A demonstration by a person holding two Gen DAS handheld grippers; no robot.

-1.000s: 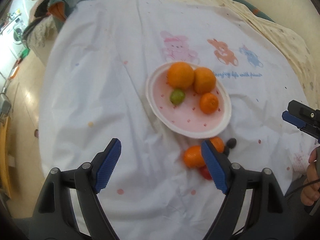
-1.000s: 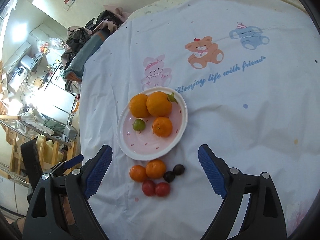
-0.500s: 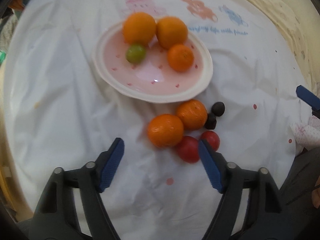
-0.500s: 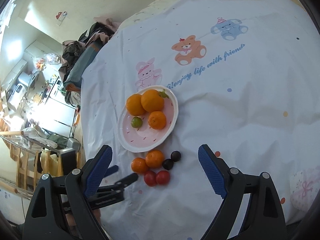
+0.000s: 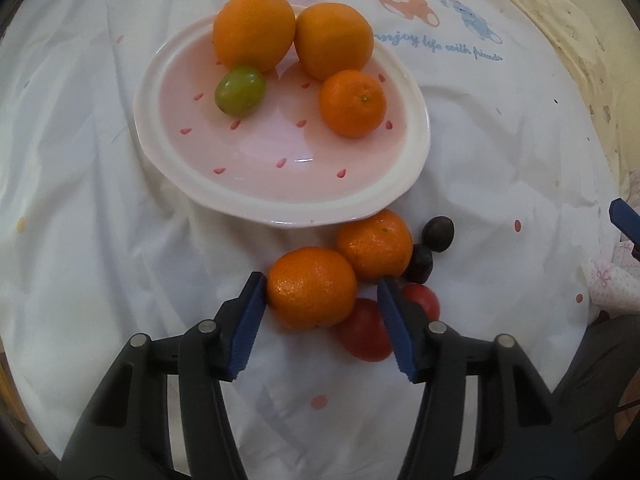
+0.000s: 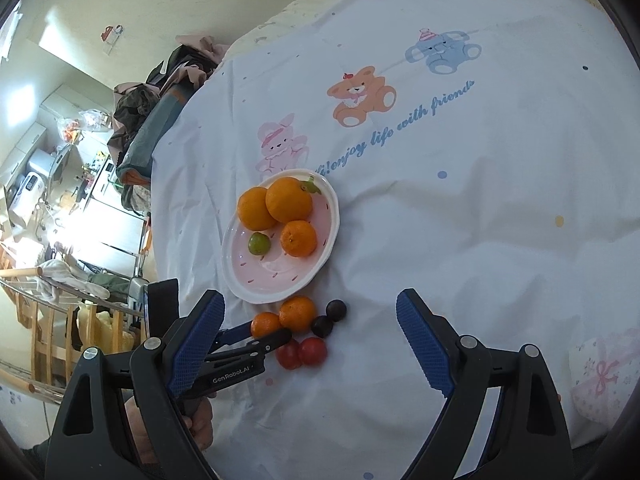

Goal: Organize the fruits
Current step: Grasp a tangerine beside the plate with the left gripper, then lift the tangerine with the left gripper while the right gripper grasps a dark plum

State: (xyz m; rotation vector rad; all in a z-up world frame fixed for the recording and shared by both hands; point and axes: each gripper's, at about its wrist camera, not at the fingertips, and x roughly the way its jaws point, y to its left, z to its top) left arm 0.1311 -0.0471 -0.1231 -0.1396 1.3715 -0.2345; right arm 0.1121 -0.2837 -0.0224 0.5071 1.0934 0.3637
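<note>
A pink plate on the white cloth holds two large oranges, a mandarin and a green fruit. Just in front of it lie two loose mandarins, two red tomatoes and two dark fruits. My left gripper points down over the nearer mandarin, and its jaws are closing with this fruit between them. The left pad touches it; the right pad stands a little off. My right gripper hovers open above the cloth, holding nothing.
The cloth carries printed cartoon animals behind the plate. A heap of clothes sits at the far left edge of the table. A pink bow-patterned item lies at the right. Wooden chairs stand beyond the left edge.
My left gripper has sunk toward the loose fruit, and its jaws have narrowed around the nearer mandarin. The right gripper has shifted a little sideways and stays wide.
</note>
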